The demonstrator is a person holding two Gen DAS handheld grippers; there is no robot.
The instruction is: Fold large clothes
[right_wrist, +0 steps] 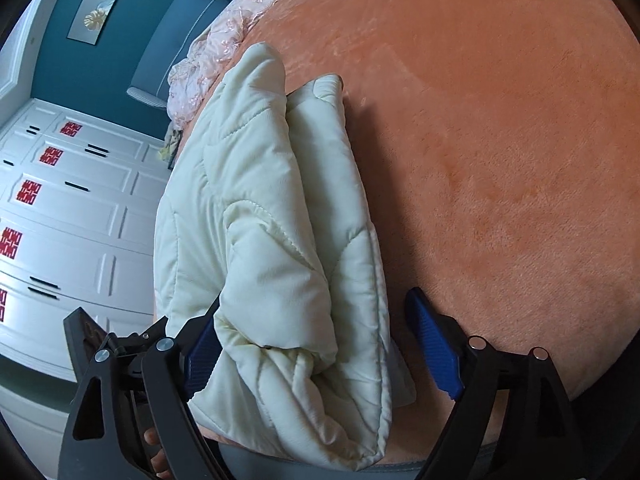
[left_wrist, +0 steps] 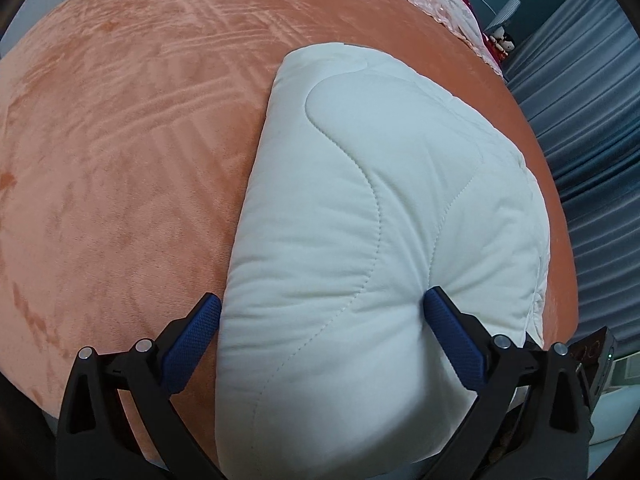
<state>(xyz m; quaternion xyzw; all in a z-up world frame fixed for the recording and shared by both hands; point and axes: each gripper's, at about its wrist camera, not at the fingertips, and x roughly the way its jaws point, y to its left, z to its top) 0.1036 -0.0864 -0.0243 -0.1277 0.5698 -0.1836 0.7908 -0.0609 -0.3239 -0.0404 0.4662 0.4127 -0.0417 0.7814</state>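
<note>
Beneath me spreads the bed (left_wrist: 120,160), its orange plush cover brushed into pale streaks where the nap lies the other way; it carries everything else here. At its far end a pink lace-embroidered bedspread (right_wrist: 208,64) bunches against the teal padded headboard (right_wrist: 176,20), and along one side of the room stands a white panelled wardrobe (right_wrist: 80,208) with red paper cut-outs stuck on its doors, while pleated blue-grey curtains (left_wrist: 580,140) hang on the other side. On the plush lies the task's thing, a cream quilted padded garment (left_wrist: 360,200), puffy, stitched in long wavy seams, folded into a thick rounded bundle whose layered edges and a tucked-in roll show from my right wrist view. My left gripper (left_wrist: 322,304) has its blue textured pads wide apart, straddling the near end of the bundle: one pad presses a dimple into the padding, the other sits just beside the bundle's outer edge over the plush. My right gripper (right_wrist: 312,316) also stands spread around the bundle's near end, one pad touching the folded fabric, the other well clear of it above the orange cover. Neither pair is clamped on the cloth.
</note>
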